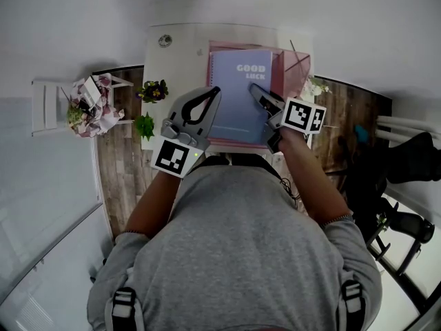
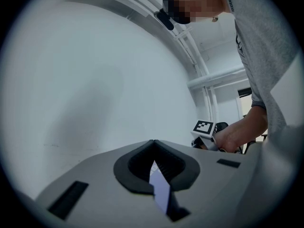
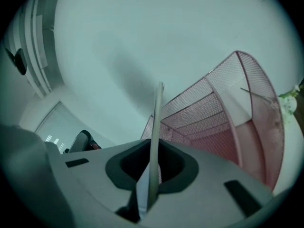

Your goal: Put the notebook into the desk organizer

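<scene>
Both hand-held grippers are shut on the notebook (image 1: pixel 240 92). It is a pale blue book with "GOOD LUCK" on its cover.

The left hand-held gripper (image 1: pixel 216 89) pinches the notebook's left edge. In the left gripper view its jaws (image 2: pixel 153 141) are closed together, with a thin lavender strip of the notebook (image 2: pixel 160 190) clamped between them. The other hand and its marker cube show at the right of that view.

The right hand-held gripper (image 1: pixel 253 87) pinches the right edge. In the right gripper view its jaws (image 3: pixel 153 145) are nearly together on the notebook (image 3: pixel 157 110). The notebook is seen edge-on there and rises straight up out of the jaws.

The notebook is held over the far part of the white worktop (image 1: pixel 172 67), in front of the person. It sits above the pink mesh desk organizer (image 1: pixel 298 64), whose pink shows along the notebook's far, right and near edges. In the right gripper view the desk organizer (image 3: pixel 218 113) is just right of and beyond the notebook, with its wire dividers visible. Possibly the notebook's lower edge touches the mesh, but I cannot tell from these angles.

At the left edge of the worktop are a small potted plant (image 1: pixel 153 89) and a green sprig (image 1: pixel 145 125). Further left is a bunch of flowers (image 1: pixel 89 109) on a white stand.
</scene>
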The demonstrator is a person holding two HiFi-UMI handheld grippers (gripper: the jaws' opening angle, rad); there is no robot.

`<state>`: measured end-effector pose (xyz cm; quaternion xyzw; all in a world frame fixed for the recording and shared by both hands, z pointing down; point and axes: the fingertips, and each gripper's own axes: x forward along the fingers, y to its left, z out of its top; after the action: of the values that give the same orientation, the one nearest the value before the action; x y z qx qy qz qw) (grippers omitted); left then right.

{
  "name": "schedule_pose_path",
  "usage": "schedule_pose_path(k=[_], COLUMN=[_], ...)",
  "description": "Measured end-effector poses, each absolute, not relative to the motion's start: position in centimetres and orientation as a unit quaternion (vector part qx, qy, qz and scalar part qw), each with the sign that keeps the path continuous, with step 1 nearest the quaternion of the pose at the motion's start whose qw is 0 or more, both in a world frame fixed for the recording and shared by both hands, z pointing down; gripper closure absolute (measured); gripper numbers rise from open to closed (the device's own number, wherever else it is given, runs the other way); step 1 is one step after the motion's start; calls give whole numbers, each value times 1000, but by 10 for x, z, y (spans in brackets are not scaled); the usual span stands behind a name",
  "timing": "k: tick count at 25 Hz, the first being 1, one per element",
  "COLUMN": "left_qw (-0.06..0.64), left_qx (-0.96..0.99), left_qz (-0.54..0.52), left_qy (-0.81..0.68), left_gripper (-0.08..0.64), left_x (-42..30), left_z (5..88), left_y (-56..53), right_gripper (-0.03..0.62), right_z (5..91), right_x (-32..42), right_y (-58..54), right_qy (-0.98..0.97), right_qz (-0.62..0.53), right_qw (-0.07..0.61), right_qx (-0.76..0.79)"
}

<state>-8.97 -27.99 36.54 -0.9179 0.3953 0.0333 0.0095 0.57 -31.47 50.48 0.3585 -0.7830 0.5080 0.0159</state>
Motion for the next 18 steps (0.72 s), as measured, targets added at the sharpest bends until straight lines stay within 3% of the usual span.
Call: schedule_pose_path(k=[10, 18], left_qw=[10, 6], left_qx=[-918, -921], left_qz=[37, 41], left_qy=[394, 387], left_gripper=[540, 540], left_x=[-94, -95], left_z=[363, 365], left_y=[-277, -273], right_gripper=[503, 496], right_z=[514, 519], right_x=[2, 3], right_y=[-316, -317], right_qy=[-811, -822], right_qz=[420, 302], right_qw=[98, 186], right_qx=[396, 446])
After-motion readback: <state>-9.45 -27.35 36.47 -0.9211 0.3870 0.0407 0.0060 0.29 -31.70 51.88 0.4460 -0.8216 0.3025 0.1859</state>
